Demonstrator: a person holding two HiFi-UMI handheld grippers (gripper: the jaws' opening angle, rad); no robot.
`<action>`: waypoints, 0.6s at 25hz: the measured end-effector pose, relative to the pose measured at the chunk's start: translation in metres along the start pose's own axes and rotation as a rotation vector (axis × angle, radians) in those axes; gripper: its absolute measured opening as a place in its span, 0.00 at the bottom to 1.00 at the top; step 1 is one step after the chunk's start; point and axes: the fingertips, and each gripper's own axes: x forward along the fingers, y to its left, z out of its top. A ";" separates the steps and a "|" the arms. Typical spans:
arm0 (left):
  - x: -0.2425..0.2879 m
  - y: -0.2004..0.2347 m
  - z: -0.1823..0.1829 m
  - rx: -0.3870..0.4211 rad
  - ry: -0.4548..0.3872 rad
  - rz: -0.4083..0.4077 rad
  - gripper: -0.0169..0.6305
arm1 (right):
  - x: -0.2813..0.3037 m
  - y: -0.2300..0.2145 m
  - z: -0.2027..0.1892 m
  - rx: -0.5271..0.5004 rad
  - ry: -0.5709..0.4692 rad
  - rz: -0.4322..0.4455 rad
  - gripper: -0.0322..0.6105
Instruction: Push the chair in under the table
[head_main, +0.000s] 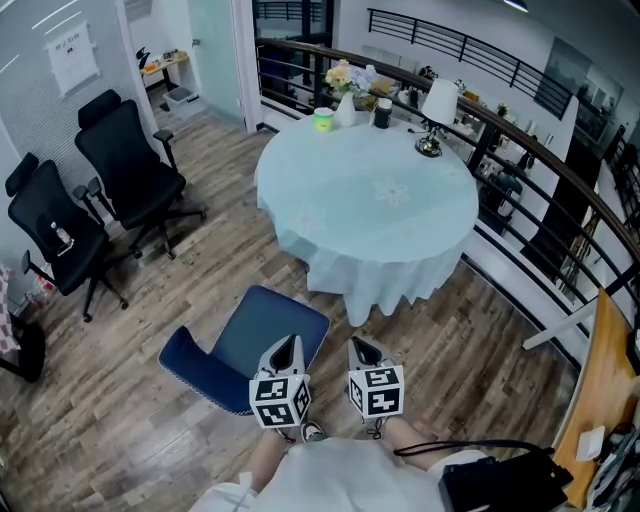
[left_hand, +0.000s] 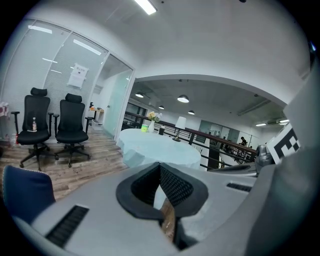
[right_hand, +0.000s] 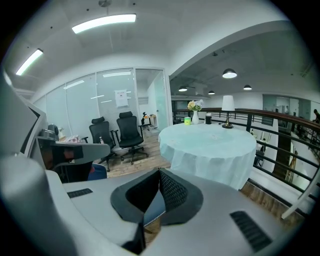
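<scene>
A blue upholstered chair (head_main: 262, 328) stands on the wood floor, a short way out from the round table (head_main: 370, 200) with its pale blue cloth. My left gripper (head_main: 286, 350) is shut and empty, its tips above the seat's near edge. My right gripper (head_main: 361, 349) is beside it, also shut and empty, just right of the seat. I cannot tell whether either touches the chair. In the left gripper view the shut jaws point at the table (left_hand: 160, 148), with the chair (left_hand: 25, 195) low on the left. The right gripper view shows the table (right_hand: 210, 145) ahead.
Two black office chairs (head_main: 130, 170) (head_main: 55, 232) stand by the left wall. A lamp (head_main: 437, 105), flowers (head_main: 345, 80) and cups sit at the table's far edge. A black railing (head_main: 520, 150) curves behind the table. A black bag (head_main: 500, 480) lies at bottom right.
</scene>
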 end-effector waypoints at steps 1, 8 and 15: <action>0.002 0.002 0.001 -0.002 0.001 0.001 0.03 | 0.003 0.000 0.001 0.001 0.002 0.003 0.08; 0.015 0.011 -0.003 -0.020 0.021 0.029 0.03 | 0.023 -0.001 0.004 0.004 0.028 0.040 0.08; 0.038 0.026 0.002 -0.069 0.020 0.122 0.03 | 0.060 -0.002 0.022 -0.053 0.053 0.152 0.08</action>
